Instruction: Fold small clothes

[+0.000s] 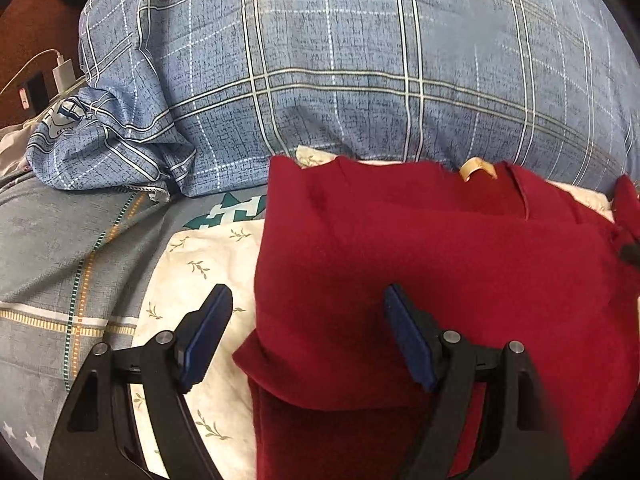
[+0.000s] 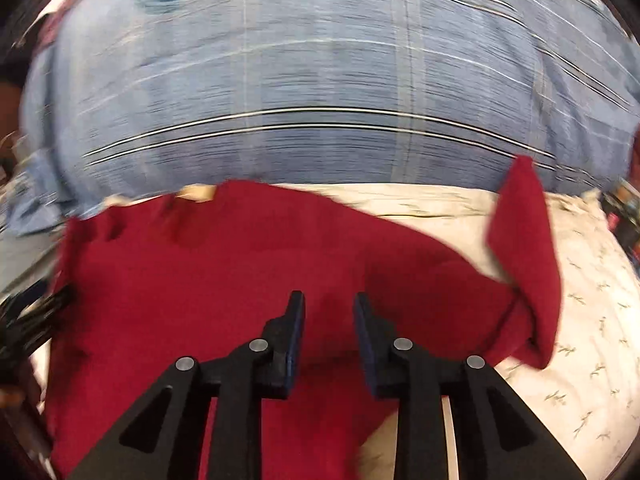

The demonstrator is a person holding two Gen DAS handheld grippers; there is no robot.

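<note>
Red garment [image 1: 432, 280] is lying partly folded on cream leaf-print cloth [image 1: 208, 264], lower centre. I am holding my left gripper [image 1: 308, 336] wide over its left edge, my right gripper [image 2: 328, 340] narrow, pinching nothing. Next: I should be grasping the raised sleeve [image 2: 524, 264] at frame right.

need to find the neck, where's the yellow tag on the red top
In the left wrist view, the yellow tag sits at the red top's far edge, against the blue plaid pillow.

The right gripper [image 2: 329, 304] hangs over a red garment [image 2: 200, 280], jaws slightly apart and empty. A sleeve [image 2: 524, 256] lies folded on the white sheet [image 2: 592, 320].
</note>
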